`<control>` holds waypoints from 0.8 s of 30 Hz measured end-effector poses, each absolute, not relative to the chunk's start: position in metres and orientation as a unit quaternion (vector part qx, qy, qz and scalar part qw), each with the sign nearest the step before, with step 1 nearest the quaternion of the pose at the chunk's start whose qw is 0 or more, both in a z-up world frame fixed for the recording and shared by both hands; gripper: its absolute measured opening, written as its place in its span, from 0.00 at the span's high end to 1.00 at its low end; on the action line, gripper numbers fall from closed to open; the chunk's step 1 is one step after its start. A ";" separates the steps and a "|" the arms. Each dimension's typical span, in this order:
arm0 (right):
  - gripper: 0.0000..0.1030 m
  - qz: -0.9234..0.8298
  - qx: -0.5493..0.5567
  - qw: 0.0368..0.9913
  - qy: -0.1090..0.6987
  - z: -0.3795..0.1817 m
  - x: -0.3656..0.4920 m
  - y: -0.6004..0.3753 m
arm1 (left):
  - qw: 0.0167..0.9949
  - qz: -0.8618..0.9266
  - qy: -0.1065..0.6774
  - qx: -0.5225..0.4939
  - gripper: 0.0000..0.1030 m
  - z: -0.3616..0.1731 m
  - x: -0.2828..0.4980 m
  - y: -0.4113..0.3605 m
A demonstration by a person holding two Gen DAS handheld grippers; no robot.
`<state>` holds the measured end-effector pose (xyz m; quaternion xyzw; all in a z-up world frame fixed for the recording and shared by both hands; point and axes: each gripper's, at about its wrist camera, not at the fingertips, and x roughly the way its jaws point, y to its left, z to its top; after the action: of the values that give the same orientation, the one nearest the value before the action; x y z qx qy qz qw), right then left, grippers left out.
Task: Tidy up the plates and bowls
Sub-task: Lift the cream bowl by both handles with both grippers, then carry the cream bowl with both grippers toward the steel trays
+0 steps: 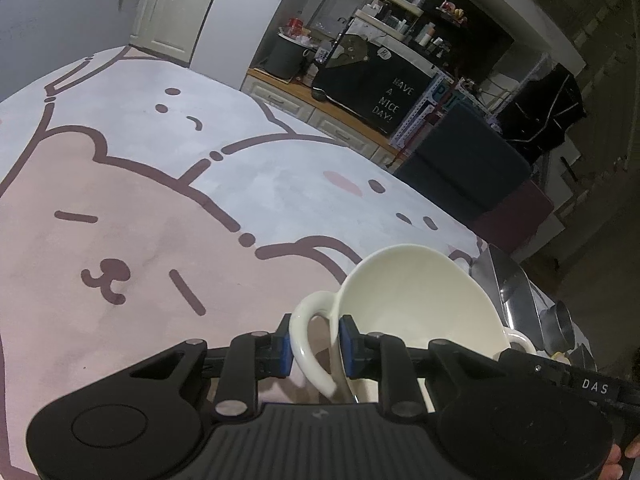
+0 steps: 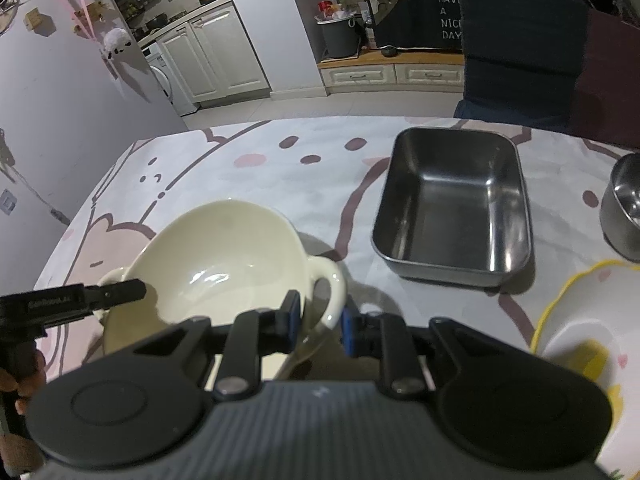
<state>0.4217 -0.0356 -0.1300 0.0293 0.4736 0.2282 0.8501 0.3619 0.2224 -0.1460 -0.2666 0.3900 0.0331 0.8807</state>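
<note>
A cream two-handled bowl (image 1: 416, 300) (image 2: 224, 264) is held tilted above the table, one gripper on each handle. My left gripper (image 1: 314, 346) is shut on its left handle, the loop between the blue pads. My right gripper (image 2: 320, 322) is shut on its right handle (image 2: 330, 292). The left gripper's finger (image 2: 116, 292) shows at the bowl's far side in the right wrist view. A square steel tray (image 2: 452, 208) sits empty on the table to the right. A white plate with a yellow rim (image 2: 576, 328) lies at the right front.
A round steel bowl (image 2: 624, 212) stands at the far right edge. The table carries a pink and white cartoon cloth (image 1: 160, 208). A dark chair (image 2: 520, 44) stands behind the table. The steel tray's edge (image 1: 508, 280) shows beyond the bowl in the left wrist view.
</note>
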 end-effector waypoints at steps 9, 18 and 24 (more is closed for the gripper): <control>0.76 0.225 0.036 0.849 0.477 -0.130 0.421 -0.041 | 0.868 0.024 0.400 -0.292 0.79 -0.152 0.364 0.227; 0.75 0.225 0.079 0.840 0.488 -0.141 0.437 -0.045 | 0.866 0.019 0.394 -0.307 0.79 -0.154 0.366 0.230; 0.76 0.226 0.070 0.836 0.495 -0.145 0.439 -0.042 | 0.864 0.021 0.394 -0.312 0.79 -0.154 0.366 0.231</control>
<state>0.4387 -0.0417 -0.1447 0.0700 0.4949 0.2256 0.8362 0.3655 0.2310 -0.1539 -0.3116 0.3944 0.0213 0.8642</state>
